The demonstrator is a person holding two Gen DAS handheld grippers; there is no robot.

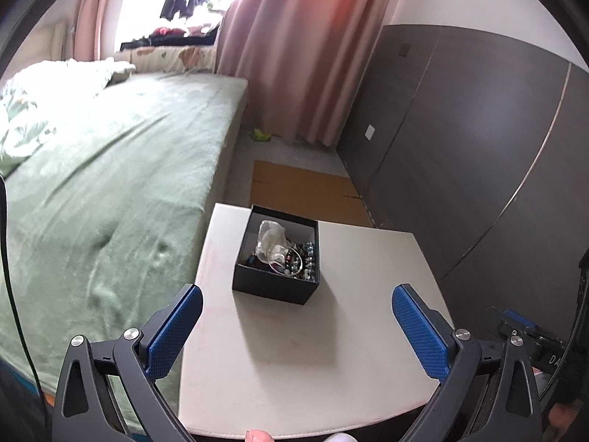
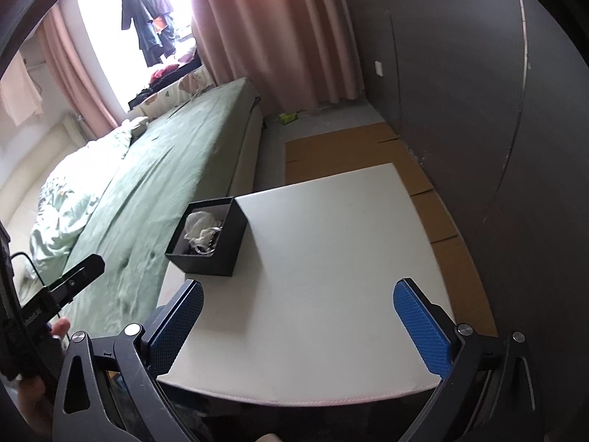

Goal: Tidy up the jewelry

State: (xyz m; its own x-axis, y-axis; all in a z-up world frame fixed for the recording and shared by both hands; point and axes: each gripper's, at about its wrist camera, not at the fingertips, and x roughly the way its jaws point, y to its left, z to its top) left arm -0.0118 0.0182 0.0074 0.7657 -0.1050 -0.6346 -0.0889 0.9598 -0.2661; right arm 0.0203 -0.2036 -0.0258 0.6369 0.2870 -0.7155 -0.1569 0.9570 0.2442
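A small black open box (image 1: 274, 287) stands on a white table (image 1: 294, 350). Inside lie beaded bracelets (image 1: 303, 258), a thin silver bangle and a crumpled clear bag (image 1: 270, 241). My left gripper (image 1: 296, 300) is open and empty, held above the table just short of the box. In the right wrist view the same box (image 2: 217, 254) stands at the table's left edge. My right gripper (image 2: 298, 294) is open and empty over the table (image 2: 331, 276), to the right of the box and nearer than it.
A bed with a green cover (image 1: 110, 184) runs along the table's left side. A dark wardrobe (image 1: 478, 147) stands to the right. Flat cardboard (image 1: 305, 188) lies on the floor beyond the table. Pink curtains (image 1: 294, 37) hang at the back.
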